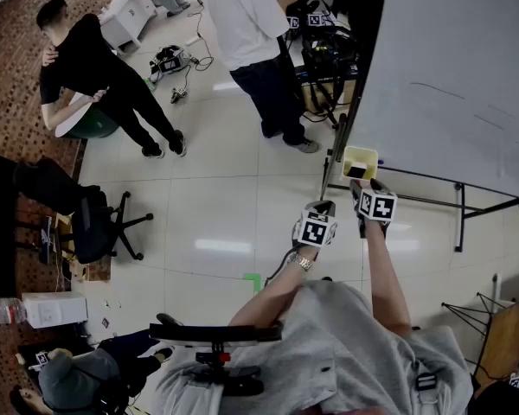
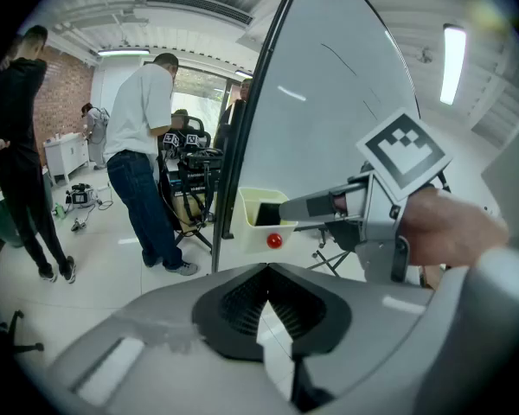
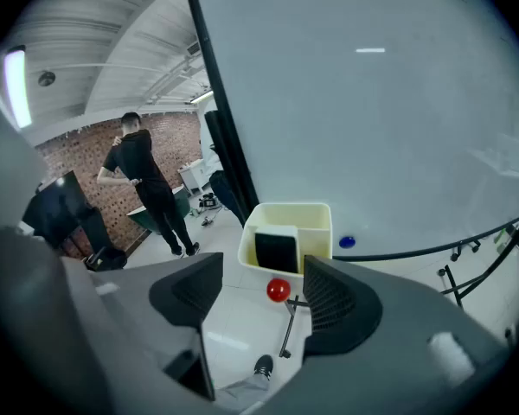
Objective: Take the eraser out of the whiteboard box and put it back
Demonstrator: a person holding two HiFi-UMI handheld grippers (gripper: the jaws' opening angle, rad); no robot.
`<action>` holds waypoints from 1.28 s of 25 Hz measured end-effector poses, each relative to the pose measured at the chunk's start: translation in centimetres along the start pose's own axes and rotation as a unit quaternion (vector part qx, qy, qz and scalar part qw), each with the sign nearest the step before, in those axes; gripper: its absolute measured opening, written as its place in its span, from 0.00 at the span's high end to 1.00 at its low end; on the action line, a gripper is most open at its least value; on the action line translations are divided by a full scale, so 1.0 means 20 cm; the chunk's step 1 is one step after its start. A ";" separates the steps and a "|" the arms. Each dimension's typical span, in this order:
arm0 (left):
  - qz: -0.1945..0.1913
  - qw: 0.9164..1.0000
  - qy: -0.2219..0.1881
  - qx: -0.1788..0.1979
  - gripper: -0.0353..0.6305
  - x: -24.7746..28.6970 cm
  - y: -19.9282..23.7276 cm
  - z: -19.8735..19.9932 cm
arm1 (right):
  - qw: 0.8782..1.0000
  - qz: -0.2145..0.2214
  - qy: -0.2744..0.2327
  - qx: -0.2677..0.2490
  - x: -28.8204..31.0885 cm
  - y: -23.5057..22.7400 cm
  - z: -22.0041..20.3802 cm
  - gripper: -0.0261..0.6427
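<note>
A whiteboard (image 1: 450, 67) on its stand rises ahead of both grippers. The right gripper (image 3: 258, 299), jaws wide apart and holding nothing, points at the pale yellow box (image 3: 316, 223) at the board's lower edge, with its tips just short of the box. The left gripper (image 2: 264, 309), jaws closed together and empty, is beside the right one and a little behind it. The dark eraser (image 3: 277, 249) stands inside the box, straight ahead of the right gripper's open jaws. A small red ball (image 3: 278, 290) sits at the box's front, on the side nearest that gripper.
</note>
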State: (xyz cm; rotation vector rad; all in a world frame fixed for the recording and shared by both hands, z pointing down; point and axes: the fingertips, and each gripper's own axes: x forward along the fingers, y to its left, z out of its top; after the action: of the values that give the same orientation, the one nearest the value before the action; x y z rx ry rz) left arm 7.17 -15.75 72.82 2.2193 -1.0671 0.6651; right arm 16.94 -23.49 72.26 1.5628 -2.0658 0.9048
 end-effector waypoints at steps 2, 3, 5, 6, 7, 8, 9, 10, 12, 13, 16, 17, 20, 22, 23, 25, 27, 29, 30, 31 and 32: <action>-0.004 1.000 -0.003 0.001 0.94 0.02 0.09 0.08 | 1.000 -0.014 0.013 0.003 0.10 -0.01 0.03 0.52; -0.007 1.000 -0.005 0.001 0.94 0.04 0.13 0.11 | 1.000 -0.021 0.020 0.005 0.15 -0.01 0.04 0.51; -0.013 1.000 -0.006 0.002 0.94 0.07 0.20 0.18 | 0.999 -0.034 0.035 0.007 0.24 -0.02 0.05 0.49; -0.016 1.000 -0.005 0.001 0.94 0.09 0.23 0.20 | 0.998 -0.038 0.042 0.009 0.28 -0.02 0.05 0.48; -0.017 1.000 -0.003 0.001 0.94 0.10 0.26 0.22 | 0.998 -0.041 0.049 0.013 0.32 -0.02 0.05 0.48; -0.019 1.000 0.000 0.000 0.94 0.11 0.29 0.23 | 0.997 -0.045 0.055 0.020 0.34 -0.02 0.04 0.48; -0.022 1.000 0.001 -0.001 0.94 0.13 0.30 0.24 | 0.997 -0.049 0.058 0.029 0.36 -0.03 0.04 0.48; -0.025 1.000 0.002 -0.002 0.94 0.14 0.32 0.25 | 0.996 -0.054 0.060 0.039 0.37 -0.05 0.04 0.46; -0.030 1.000 0.003 -0.005 0.94 0.16 0.33 0.27 | 0.995 -0.062 0.065 0.045 0.38 -0.09 0.03 0.47; -0.032 0.999 0.003 -0.006 0.94 0.18 0.33 0.28 | 0.995 -0.062 0.070 0.042 0.38 -0.09 0.03 0.50; -0.034 0.999 0.003 -0.009 0.94 0.22 0.34 0.31 | 0.995 -0.053 0.082 0.024 0.38 -0.08 0.03 0.54; -0.034 0.999 0.003 -0.010 0.94 0.23 0.34 0.32 | 0.996 -0.045 0.079 0.021 0.36 -0.07 0.05 0.54; -0.038 0.999 -0.001 -0.011 0.94 0.24 0.33 0.35 | 0.998 -0.008 0.052 0.024 0.22 0.01 0.19 0.54; -0.034 0.999 0.001 -0.015 0.94 0.26 0.34 0.35 | 1.000 0.010 0.018 0.015 0.11 0.06 0.33 0.54; -0.032 0.999 0.002 -0.016 0.94 0.26 0.35 0.36 | 1.000 0.015 -0.003 0.011 0.07 0.07 0.42 0.55; -0.033 0.999 0.000 -0.016 0.94 0.29 0.34 0.38 | 0.999 0.012 -0.042 0.008 0.02 0.04 0.55 0.55; -0.037 0.999 -0.003 -0.014 0.94 0.31 0.32 0.40 | 0.998 0.002 -0.066 0.015 0.03 -0.02 0.61 0.55; -0.036 0.999 0.000 -0.012 0.94 0.32 0.31 0.40 | 0.997 -0.006 -0.075 0.032 0.08 -0.07 0.60 0.55; -0.036 0.999 0.002 -0.010 0.94 0.33 0.31 0.40 | 0.996 -0.011 -0.080 0.038 0.11 -0.10 0.58 0.55; -0.035 0.999 0.002 -0.009 0.94 0.33 0.30 0.40 | 0.996 -0.016 -0.085 0.038 0.14 -0.11 0.56 0.55; -0.036 0.999 0.001 -0.008 0.94 0.33 0.30 0.41 | 0.995 -0.021 -0.090 0.037 0.17 -0.13 0.54 0.55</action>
State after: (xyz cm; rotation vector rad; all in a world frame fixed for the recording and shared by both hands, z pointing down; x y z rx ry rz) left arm 7.42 -27.86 72.97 2.2318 -0.9843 0.6252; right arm 19.08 -33.80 67.54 1.7781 -2.1345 0.8613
